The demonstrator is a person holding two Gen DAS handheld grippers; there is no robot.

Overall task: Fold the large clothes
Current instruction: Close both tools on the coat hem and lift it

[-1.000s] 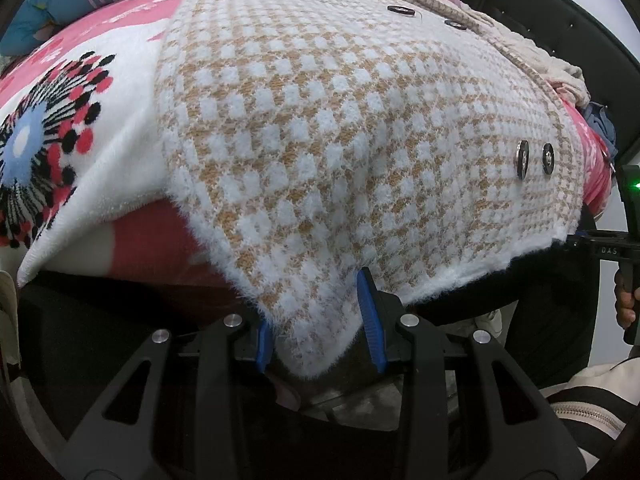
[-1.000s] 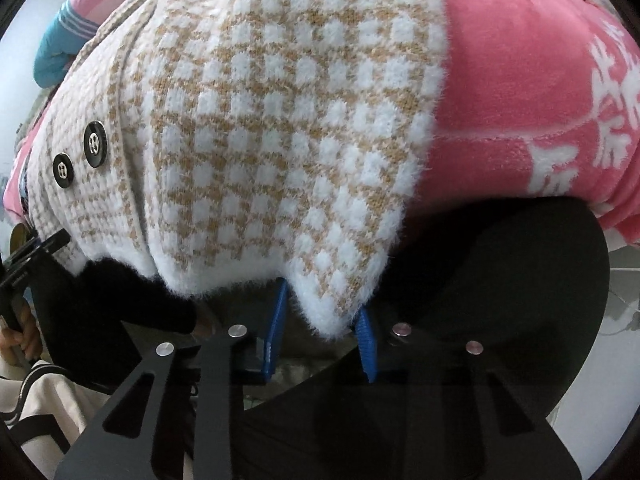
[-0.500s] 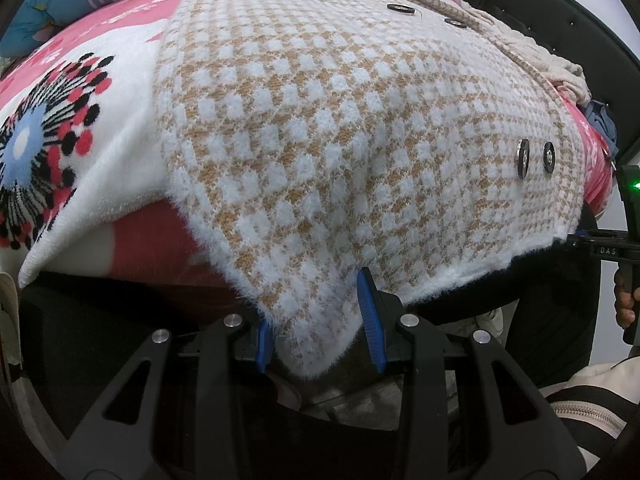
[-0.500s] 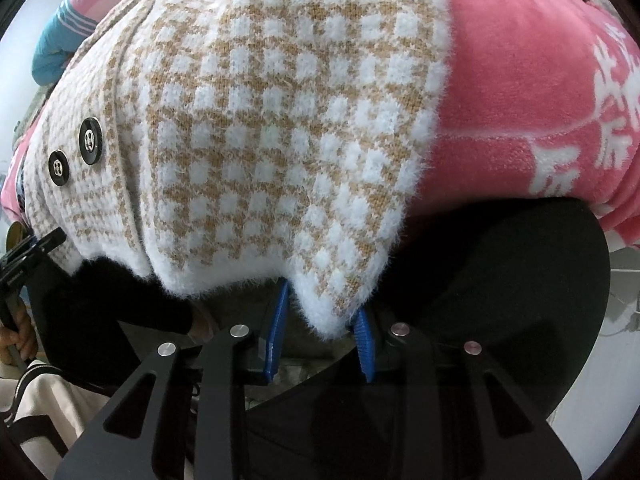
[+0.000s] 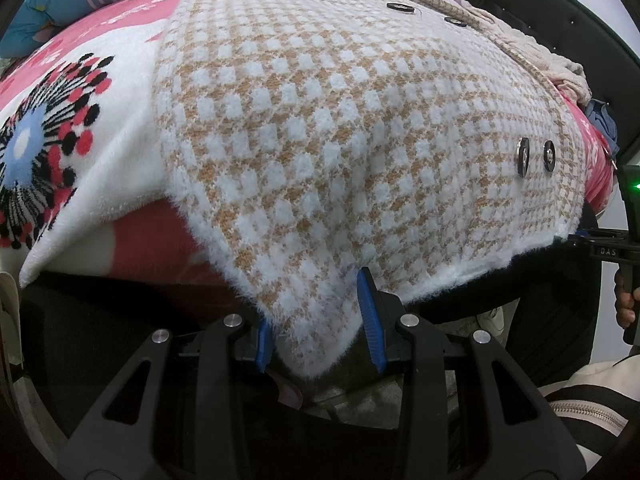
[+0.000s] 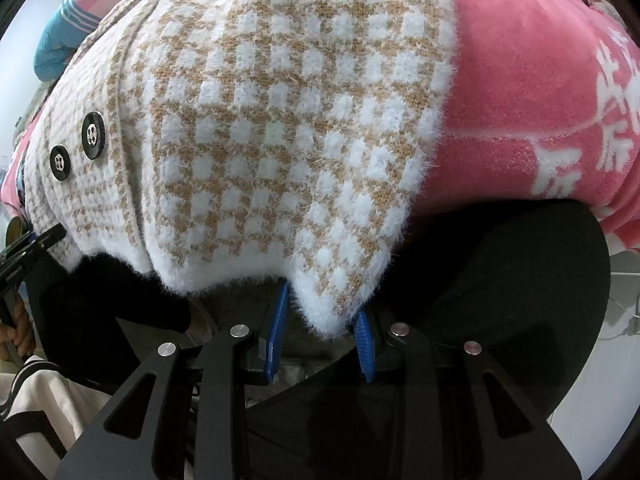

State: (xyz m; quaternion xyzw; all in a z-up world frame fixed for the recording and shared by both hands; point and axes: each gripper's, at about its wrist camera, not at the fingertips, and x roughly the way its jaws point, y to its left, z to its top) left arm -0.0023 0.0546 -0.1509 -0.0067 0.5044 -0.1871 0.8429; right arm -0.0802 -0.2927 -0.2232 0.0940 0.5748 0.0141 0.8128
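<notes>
Item: houndstooth knit coat (image 5: 340,152), tan and white, fuzzy white hem, four dark buttons in two pairs. It lies spread flat over a pink fleece blanket (image 6: 520,100) on a bed and fills the centre of both views; its hem hangs over the near edge at the bottom of the frame.

Left claw (image 5: 318,326): lower centre of the left wrist view. A hem corner droops between the blue pads (image 5: 370,320). The fabric fills the gap and the jaws stand partly closed, so it reads as a pinch on that corner.

Right claw (image 6: 320,330): lower centre of the right wrist view. The opposite hem corner sits between its pads in the same way, again read as pinched. The fluffy pile hides the contact on the left pad, so grip firmness cannot be told.

Other: a blue striped garment (image 5: 60,4) at upper left of the left view; the person's hand (image 5: 624,300) on the other tool's handle at right edge.

Step in hand, as judged: both bottom corners are taken and the first lengthwise fold has not begun.

Next move calls for: lifting both corners evenly, carrying the hem up-frame toward the collar, keeping the edge taut and level so the buttoned front does not bunch.
</notes>
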